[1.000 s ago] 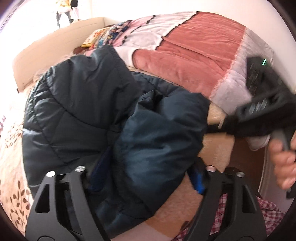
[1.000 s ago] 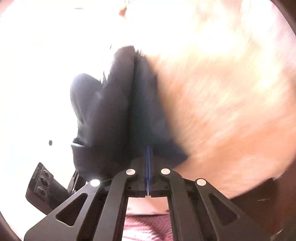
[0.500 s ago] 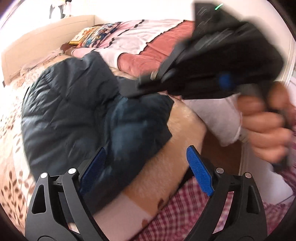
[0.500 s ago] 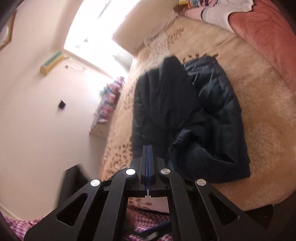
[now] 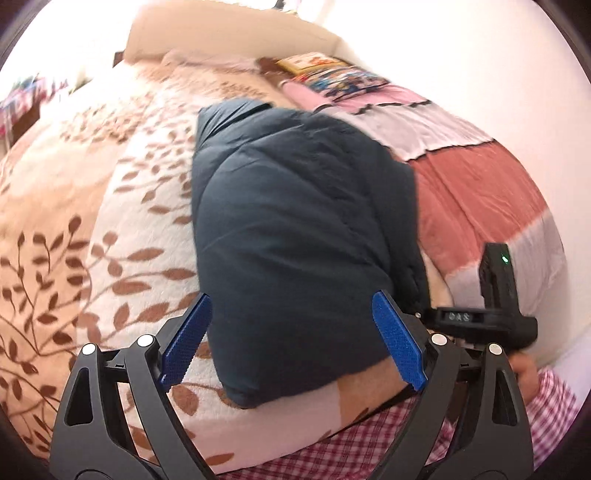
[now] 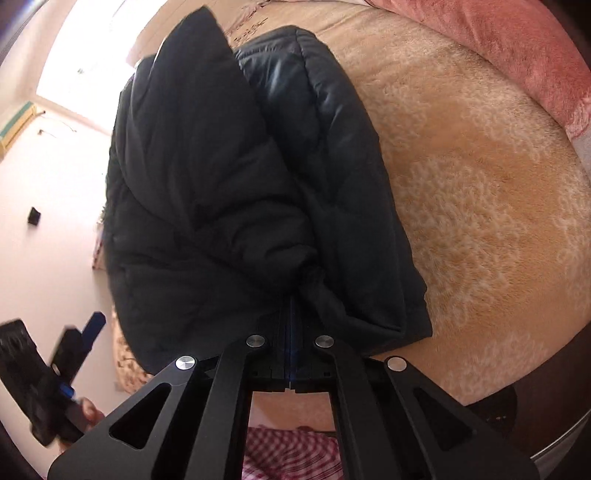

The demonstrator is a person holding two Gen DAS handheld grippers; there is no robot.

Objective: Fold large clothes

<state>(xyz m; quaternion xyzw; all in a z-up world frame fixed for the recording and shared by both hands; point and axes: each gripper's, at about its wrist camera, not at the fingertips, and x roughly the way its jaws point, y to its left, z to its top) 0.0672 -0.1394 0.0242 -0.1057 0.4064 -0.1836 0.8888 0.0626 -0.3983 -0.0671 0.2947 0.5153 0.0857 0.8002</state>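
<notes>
A dark navy puffer jacket (image 5: 295, 236) lies folded in a long bundle on the beige leaf-patterned bed cover (image 5: 110, 206). My left gripper (image 5: 291, 339) is open and empty, its blue pads (image 5: 184, 339) on either side of the jacket's near end, just above it. My right gripper (image 6: 291, 328) is shut on a pinched fold at the jacket's (image 6: 229, 184) near edge. The right gripper's body (image 5: 495, 310) shows at the jacket's right side in the left wrist view. The left gripper (image 6: 77, 347) shows at the lower left of the right wrist view.
A pink and white blanket (image 5: 480, 199) lies along the right side of the bed, also seen in the right wrist view (image 6: 524, 59). Books or printed items (image 5: 332, 74) sit near the headboard (image 5: 229, 33). My red checked clothing (image 5: 369, 443) is at the bed's near edge.
The left gripper has let go of the jacket and pulled back, now open over its near end. The right gripper has swung over and now pinches the jacket's edge at the right side.
</notes>
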